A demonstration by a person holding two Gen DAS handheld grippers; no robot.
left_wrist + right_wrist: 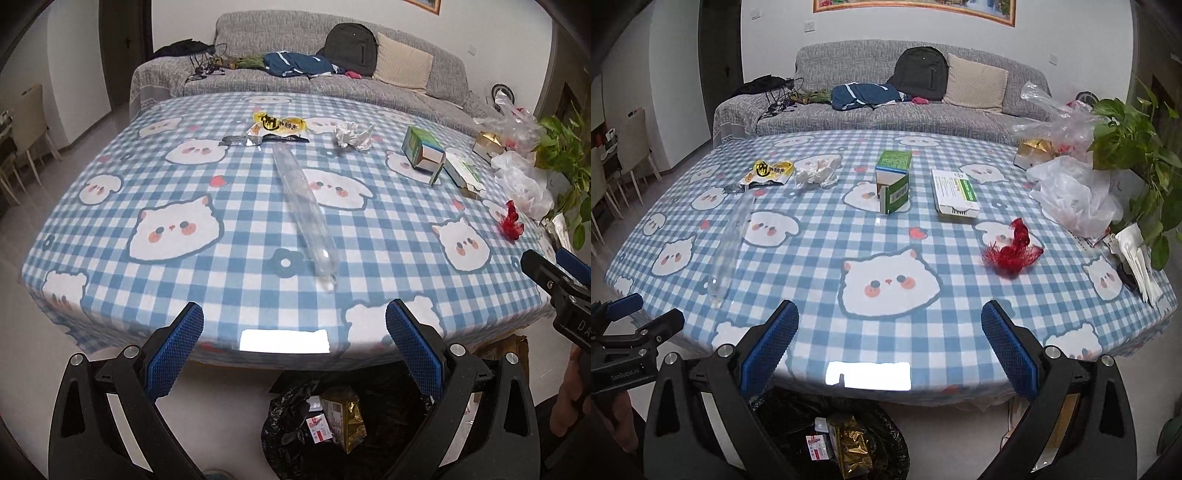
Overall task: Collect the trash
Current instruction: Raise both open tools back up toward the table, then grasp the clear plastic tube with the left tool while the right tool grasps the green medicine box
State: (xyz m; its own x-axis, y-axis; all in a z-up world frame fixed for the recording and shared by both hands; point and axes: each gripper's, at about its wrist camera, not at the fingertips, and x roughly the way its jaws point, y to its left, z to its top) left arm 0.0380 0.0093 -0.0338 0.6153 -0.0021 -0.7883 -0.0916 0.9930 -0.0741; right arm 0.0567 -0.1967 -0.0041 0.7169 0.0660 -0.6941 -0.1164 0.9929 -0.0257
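Trash lies on a blue checked table [229, 236] [812, 236]: a long clear plastic sleeve [303, 206] [727, 247], a yellow snack wrapper [277, 125] [770, 171], crumpled white paper [351, 136] [818, 171], an open green carton [421, 149] [894, 181], a flat green-and-white box [463, 171] [955, 192] and a red net [511, 221] [1014, 251]. A black trash bag [295, 417] [879, 439] with packets sits on the floor below the near edge. My left gripper [293, 328] and right gripper [890, 325] hover open and empty over that edge.
White plastic bags [1071, 199] and a potted plant [1134, 147] crowd the table's right side. A gold packet [1034, 149] lies behind them. A grey sofa [886, 110] with a backpack and clothes stands beyond the table. Chairs [29, 129] stand at the left.
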